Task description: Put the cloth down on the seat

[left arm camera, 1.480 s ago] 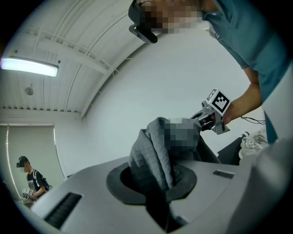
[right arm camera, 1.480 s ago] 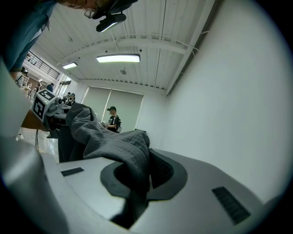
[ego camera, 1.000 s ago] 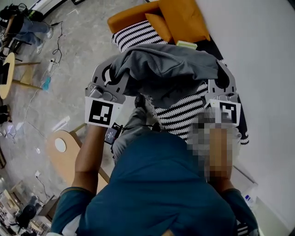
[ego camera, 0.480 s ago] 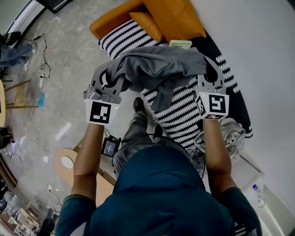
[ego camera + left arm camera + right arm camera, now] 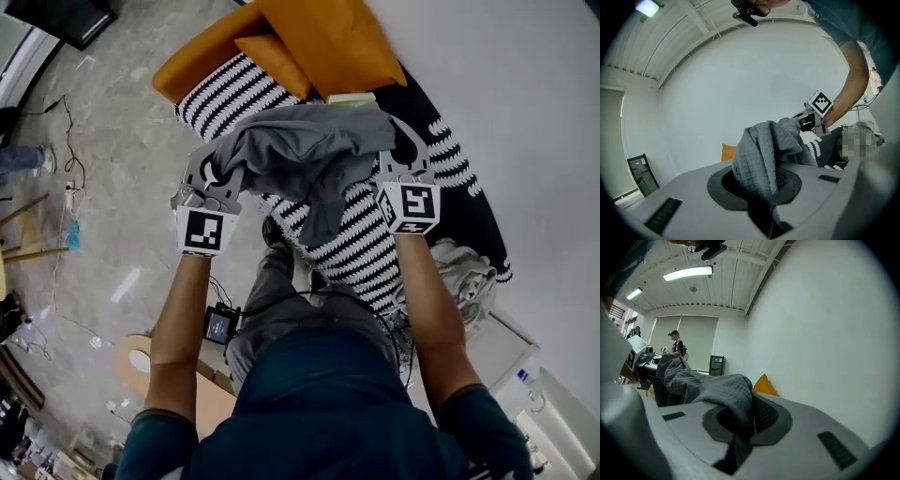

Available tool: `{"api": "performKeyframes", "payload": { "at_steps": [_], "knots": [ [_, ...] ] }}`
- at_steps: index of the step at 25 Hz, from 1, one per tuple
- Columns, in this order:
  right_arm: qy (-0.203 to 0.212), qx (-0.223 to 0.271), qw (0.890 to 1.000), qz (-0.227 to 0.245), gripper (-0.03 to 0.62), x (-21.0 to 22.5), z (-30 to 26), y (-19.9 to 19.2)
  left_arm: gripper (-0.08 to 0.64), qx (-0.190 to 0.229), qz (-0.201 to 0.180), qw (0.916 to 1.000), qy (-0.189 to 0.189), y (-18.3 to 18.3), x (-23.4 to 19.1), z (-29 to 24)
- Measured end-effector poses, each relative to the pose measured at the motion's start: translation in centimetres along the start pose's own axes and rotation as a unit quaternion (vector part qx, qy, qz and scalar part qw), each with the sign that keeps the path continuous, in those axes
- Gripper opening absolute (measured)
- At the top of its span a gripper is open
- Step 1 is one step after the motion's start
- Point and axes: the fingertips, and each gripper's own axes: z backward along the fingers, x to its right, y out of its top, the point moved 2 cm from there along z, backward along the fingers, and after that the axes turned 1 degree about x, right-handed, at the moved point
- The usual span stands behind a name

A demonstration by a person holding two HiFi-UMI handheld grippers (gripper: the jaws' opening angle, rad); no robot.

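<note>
Black-and-white striped fabric covers the seat (image 5: 370, 239), which runs along the white wall with an orange cushion (image 5: 323, 37) at its far end. Grey cloth (image 5: 309, 150) is held stretched above the seat between the two grippers, a loose fold drooping from its middle toward the stripes; whether that fold touches the seat cannot be determined. Left gripper (image 5: 223, 159) has its jaws clamped on one end of the cloth and right gripper (image 5: 398, 150) has its jaws clamped on the other end, with each gripper view showing the fabric pinched between the jaws.
</note>
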Motion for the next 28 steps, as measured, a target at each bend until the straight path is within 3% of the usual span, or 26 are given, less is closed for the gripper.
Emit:
{"api": "performKeyframes", "payload": {
  "at_steps": [21, 28],
  "knots": [
    [-0.018, -0.086, 0.996, 0.005, 0.038, 0.2, -9.4, -13.0, 0.061, -0.064, 0.049, 0.9961, -0.035, -13.9, -1.0, -7.5],
    [-0.007, -0.126, 0.992, -0.027, 0.046, 0.9, -12.5, -17.7, 0.071, -0.099, 0.082, 0.9903, -0.052, -18.3, -1.3, -10.4]
  ]
}}
